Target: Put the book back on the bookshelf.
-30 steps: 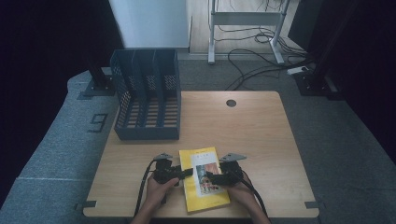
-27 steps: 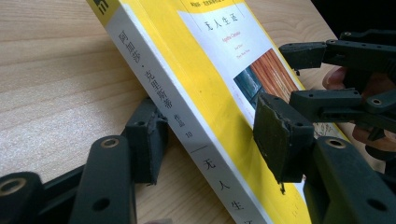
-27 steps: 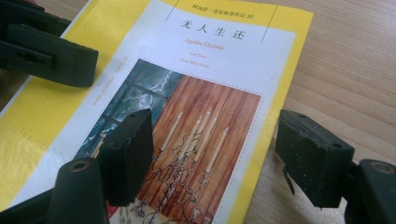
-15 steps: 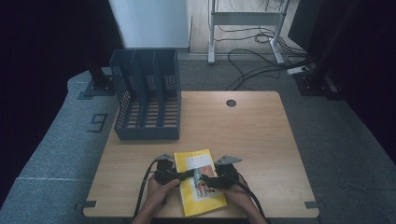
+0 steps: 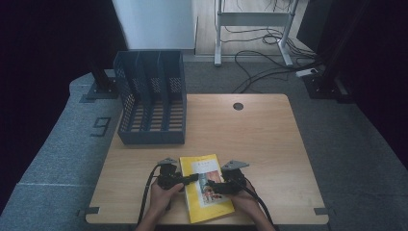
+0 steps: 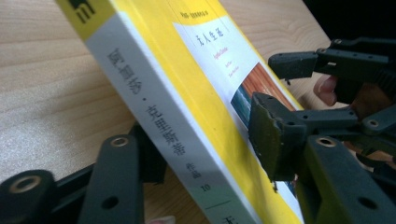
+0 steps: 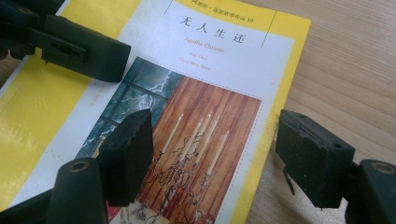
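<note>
Possibly slipping: yellow book point(image 6: 187, 93) straddled spine-side by left hand-held gripper point(image 5: 185, 179), cover-side by open right hand-held gripper point(image 7: 219, 163), neither visibly clamped.

Both tools, left tool point(image 5: 191, 178) and right tool point(image 5: 210, 185), meet over the yellow book point(image 5: 207, 186).

Both black grippers, left gripper point(image 5: 188, 179) and right gripper point(image 5: 211, 186), carry grey plates and trail black cables.

Place: an office or lab room
Furniture: wooden desk point(image 5: 260, 134), grey file rack point(image 5: 151, 98)
Floor: grey carpet point(image 5: 62, 159), loose cables point(image 5: 262, 55), metal stand point(image 5: 252, 24)
</note>
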